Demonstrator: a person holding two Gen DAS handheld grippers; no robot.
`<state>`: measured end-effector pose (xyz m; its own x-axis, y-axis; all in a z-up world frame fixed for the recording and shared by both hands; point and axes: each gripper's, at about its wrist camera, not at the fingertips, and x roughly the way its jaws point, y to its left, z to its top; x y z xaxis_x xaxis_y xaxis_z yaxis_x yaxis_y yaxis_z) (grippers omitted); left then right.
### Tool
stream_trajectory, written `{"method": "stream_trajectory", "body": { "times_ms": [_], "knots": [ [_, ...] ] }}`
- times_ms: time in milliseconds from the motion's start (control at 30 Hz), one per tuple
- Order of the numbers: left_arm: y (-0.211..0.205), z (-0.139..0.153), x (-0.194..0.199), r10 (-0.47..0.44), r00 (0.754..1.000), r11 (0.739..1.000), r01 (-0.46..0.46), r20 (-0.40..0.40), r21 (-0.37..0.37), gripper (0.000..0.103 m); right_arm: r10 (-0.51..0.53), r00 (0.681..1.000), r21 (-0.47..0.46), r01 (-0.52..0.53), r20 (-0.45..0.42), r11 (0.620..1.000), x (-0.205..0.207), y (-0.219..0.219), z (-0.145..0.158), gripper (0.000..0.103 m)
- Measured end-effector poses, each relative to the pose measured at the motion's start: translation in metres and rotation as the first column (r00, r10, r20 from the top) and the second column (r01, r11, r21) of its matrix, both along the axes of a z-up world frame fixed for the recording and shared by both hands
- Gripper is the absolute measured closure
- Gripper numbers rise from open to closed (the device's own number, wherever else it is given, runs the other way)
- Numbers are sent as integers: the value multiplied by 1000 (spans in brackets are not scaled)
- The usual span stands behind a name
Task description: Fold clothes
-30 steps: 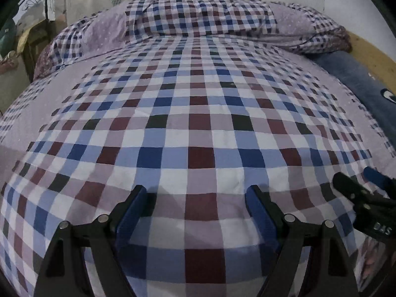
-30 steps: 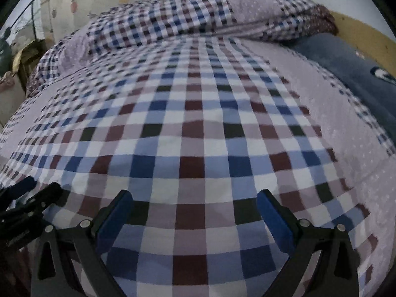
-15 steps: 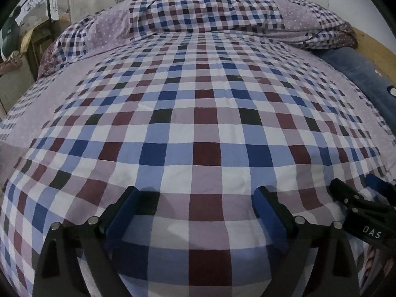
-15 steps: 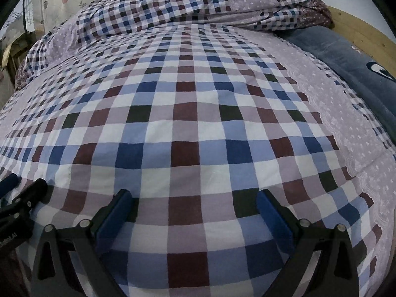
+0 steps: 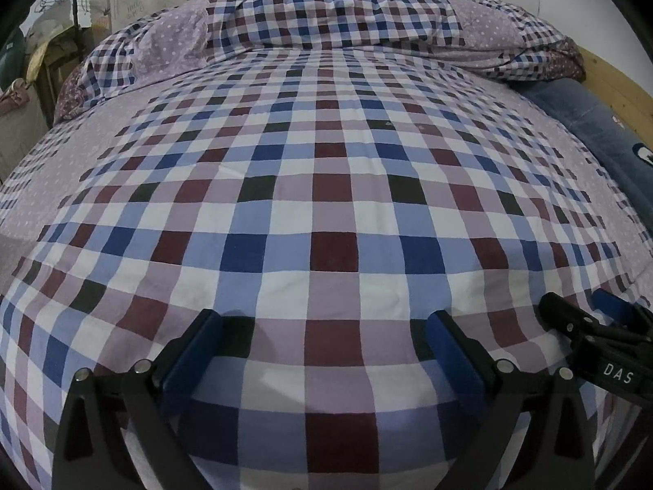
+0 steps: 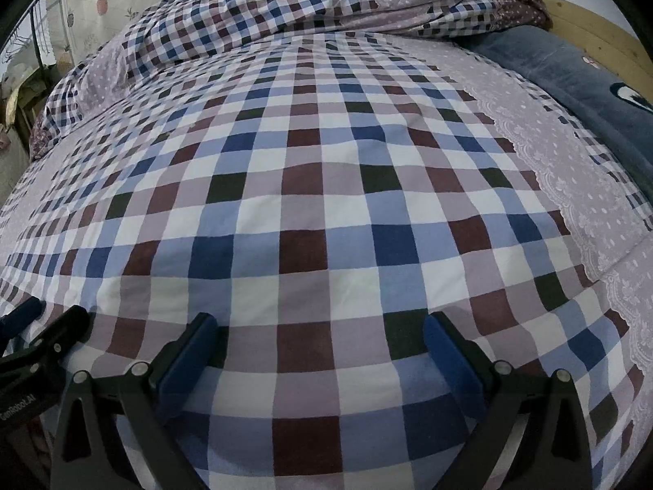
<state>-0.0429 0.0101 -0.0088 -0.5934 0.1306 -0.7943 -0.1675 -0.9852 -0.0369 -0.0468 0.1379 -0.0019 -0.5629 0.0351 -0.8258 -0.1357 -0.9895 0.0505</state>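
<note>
1. Left gripper (image 5: 322,341): jaws spread wide, nothing held, low over the near edge of the bed (image 5: 612,94)
2. Right gripper (image 6: 318,343): likewise agape and empty, just beside the left
3. Garment: none visible; only the checked bedspread (image 5: 326,212) lies there
4. Risk: closing here would likely pinch the bedspread and drag it out of place

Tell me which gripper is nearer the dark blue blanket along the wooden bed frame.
Right. The right gripper sits on the blanket's side of the bed; the left gripper is beside it, one position farther from the blanket.
</note>
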Motion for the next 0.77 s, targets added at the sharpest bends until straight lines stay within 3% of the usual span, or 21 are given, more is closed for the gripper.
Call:
{"method": "stream_trajectory", "body": {
  "times_ms": [767],
  "knots": [
    [-1,-2,-1,-3,1000,1000,3,-6,10,1,1,1000,-1,-1,-3,1000,0,0,0,0]
  ]
}}
